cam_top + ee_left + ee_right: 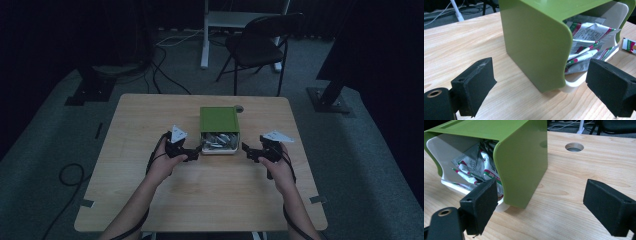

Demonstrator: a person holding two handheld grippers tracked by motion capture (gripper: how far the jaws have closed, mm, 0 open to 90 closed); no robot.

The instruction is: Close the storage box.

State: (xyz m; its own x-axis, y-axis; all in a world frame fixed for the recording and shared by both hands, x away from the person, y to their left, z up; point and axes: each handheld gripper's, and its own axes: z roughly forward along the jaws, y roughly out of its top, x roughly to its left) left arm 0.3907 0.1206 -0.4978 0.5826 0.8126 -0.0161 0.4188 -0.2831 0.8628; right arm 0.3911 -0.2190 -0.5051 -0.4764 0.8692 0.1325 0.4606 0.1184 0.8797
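The left gripper [195, 151] sits on the table [150, 120] just left of the green box [219, 120], its jaws spread wide with nothing between them. The box stands mid-table, and its white drawer [220, 149] is pulled out toward the person, full of small packets [589, 37]. Just right of the drawer, the right gripper [248, 151] is likewise released.

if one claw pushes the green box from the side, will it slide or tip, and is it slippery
The green box probably slides rather than tips: it sits low and broad on the flat wooden table. Its walls look smooth and glossy, so pads may slip. The sachets inside the white drawer seem thin and light, so it likely moves easily, and the drawer could slip out.
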